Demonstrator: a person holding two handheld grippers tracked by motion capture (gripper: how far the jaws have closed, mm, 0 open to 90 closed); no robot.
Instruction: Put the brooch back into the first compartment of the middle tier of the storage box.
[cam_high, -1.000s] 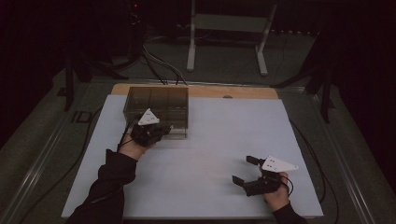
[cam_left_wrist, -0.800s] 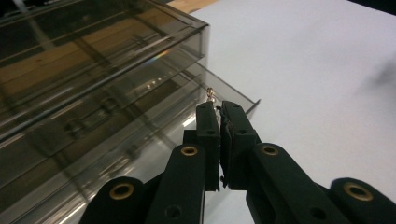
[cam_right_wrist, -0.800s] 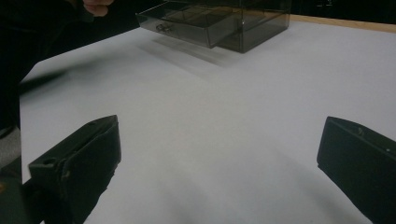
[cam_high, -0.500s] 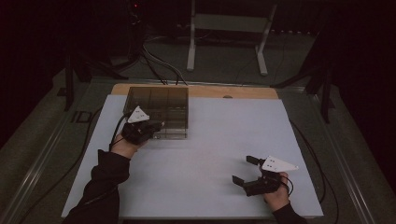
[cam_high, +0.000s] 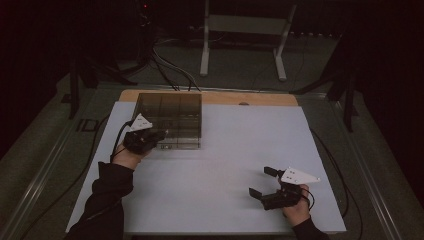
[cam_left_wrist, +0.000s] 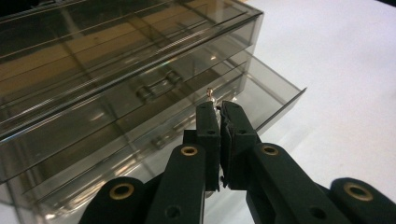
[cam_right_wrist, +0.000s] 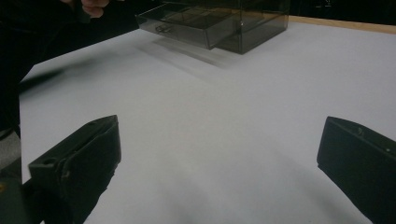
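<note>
Currently left hand-held gripper jaws pressed together at the drawer front of the smoked plastic cabinet; drawer part-open. Right hand-held gripper spread wide above the counter.

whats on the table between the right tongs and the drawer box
Nothing: the stretch of white table top from the open right tongs to the smoky clear drawer box is bare, as the right gripper view shows; the high view agrees.

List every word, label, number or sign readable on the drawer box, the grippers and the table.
None can be read: the smoky clear drawer box, the left gripper, the right gripper with its grey plate, and the white table bear no legible text.
</note>
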